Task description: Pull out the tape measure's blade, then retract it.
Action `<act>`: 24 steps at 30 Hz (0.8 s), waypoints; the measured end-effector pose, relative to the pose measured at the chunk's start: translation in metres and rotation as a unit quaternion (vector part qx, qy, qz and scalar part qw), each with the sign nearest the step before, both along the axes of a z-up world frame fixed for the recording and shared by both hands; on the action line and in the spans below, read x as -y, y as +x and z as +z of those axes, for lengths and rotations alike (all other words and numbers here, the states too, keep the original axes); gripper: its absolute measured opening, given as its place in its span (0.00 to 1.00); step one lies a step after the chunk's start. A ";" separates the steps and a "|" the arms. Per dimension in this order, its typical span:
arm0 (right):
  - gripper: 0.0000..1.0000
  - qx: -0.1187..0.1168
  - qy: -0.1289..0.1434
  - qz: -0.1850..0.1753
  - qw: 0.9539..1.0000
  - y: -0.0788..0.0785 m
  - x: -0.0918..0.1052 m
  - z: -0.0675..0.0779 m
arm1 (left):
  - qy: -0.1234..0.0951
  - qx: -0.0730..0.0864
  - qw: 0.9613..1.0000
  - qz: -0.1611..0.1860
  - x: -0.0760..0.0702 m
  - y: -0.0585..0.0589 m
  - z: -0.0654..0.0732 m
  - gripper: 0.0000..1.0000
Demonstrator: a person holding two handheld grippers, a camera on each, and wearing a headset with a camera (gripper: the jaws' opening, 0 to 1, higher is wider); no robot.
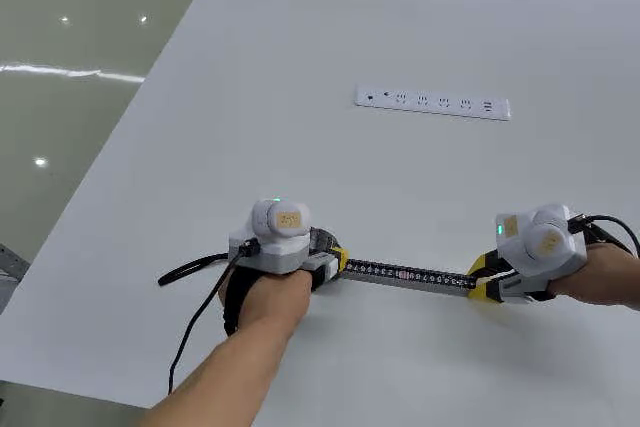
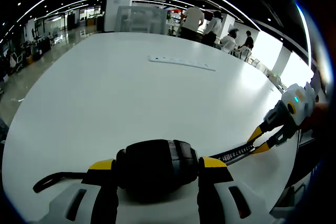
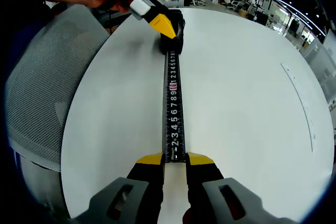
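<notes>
The black tape measure case (image 2: 156,167) rests on the white table, and my left gripper (image 2: 156,165) is shut on it; in the head view the left gripper (image 1: 325,265) holds the case (image 1: 325,243) at the lower middle. The black blade with white numbers (image 1: 405,274) runs out to the right along the table. My right gripper (image 3: 175,158) is shut on the blade's end (image 3: 174,148), and the blade (image 3: 174,98) stretches away to the case (image 3: 176,38). In the head view the right gripper (image 1: 480,279) sits at the lower right.
A white power strip (image 1: 432,103) lies flat toward the far side of the table (image 1: 300,67). A black strap (image 1: 190,269) trails left from the case. The table's left edge runs close to the left hand. Several people stand beyond the table's far end (image 2: 210,24).
</notes>
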State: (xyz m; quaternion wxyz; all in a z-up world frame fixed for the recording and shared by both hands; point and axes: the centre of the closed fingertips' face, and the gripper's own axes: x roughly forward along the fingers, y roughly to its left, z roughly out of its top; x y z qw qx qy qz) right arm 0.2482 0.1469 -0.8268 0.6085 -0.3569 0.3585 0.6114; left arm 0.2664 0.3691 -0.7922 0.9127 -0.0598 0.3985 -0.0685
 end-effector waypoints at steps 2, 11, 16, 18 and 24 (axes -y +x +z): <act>0.12 0.001 0.002 0.002 1.000 0.000 -0.005 -0.001 | 0.000 -0.001 1.000 -0.001 0.000 0.000 0.000 0.57; 0.12 -0.001 0.008 0.001 1.000 0.000 -0.015 -0.001 | -0.003 -0.002 1.000 -0.001 0.001 -0.001 0.000 0.57; 0.12 -0.002 0.014 0.004 1.000 -0.001 -0.027 0.000 | -0.004 -0.002 1.000 -0.002 0.001 -0.001 0.000 0.57; 0.12 -0.002 0.016 0.005 1.000 -0.001 -0.031 0.000 | -0.005 -0.002 1.000 -0.002 0.001 -0.001 0.000 0.57; 0.12 -0.003 0.021 0.005 1.000 0.001 -0.041 0.000 | -0.007 -0.003 1.000 -0.002 0.000 -0.001 0.001 0.57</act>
